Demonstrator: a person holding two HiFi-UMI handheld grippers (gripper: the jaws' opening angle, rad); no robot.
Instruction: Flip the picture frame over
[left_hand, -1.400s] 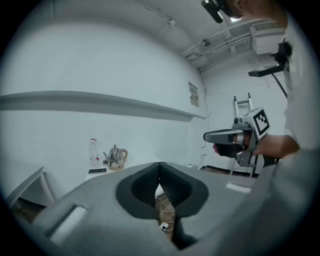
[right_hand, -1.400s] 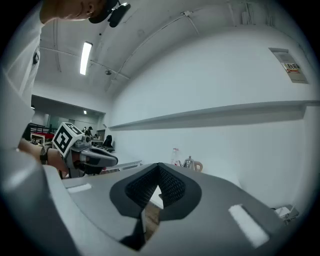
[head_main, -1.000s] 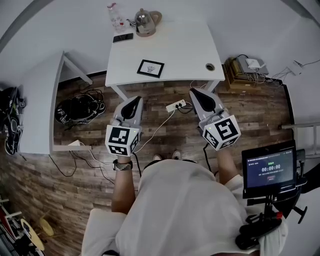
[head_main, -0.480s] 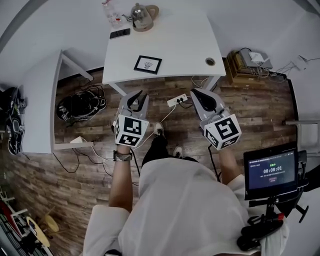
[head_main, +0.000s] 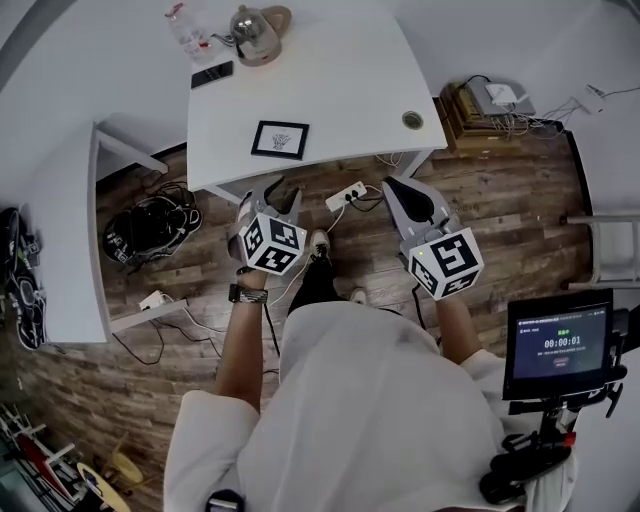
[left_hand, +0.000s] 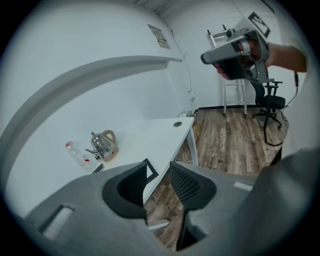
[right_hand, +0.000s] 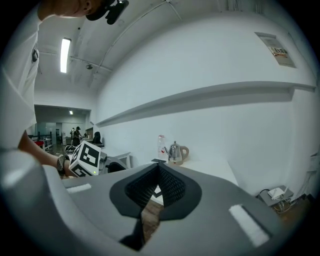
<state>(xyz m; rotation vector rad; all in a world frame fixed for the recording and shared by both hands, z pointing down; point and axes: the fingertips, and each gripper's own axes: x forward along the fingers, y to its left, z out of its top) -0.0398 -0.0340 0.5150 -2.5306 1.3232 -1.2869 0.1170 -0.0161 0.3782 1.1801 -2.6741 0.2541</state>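
Note:
The black picture frame (head_main: 279, 139) lies flat, picture side up, near the front edge of the white table (head_main: 340, 90). My left gripper (head_main: 271, 192) hovers over the floor just short of that edge, below the frame. Its jaws have just been opening, and nothing is between them. In the left gripper view a corner of the frame (left_hand: 150, 173) shows between the spread jaws of that gripper (left_hand: 159, 167). My right gripper (head_main: 392, 184) is shut and empty, in front of the table's right part. In the right gripper view its pads (right_hand: 157, 169) meet at the tips.
At the table's back left stand a kettle (head_main: 255, 22), a bottle (head_main: 185, 25) and a phone (head_main: 212, 74). A cable hole (head_main: 412, 120) is near the right corner. A power strip (head_main: 345, 195) lies on the wooden floor under the edge. A second white desk (head_main: 60, 230) stands to the left.
Both grippers have moved forward toward the table's front edge. The left gripper rolled and tipped downward, and its jaws went from shut to open. The right stays shut.

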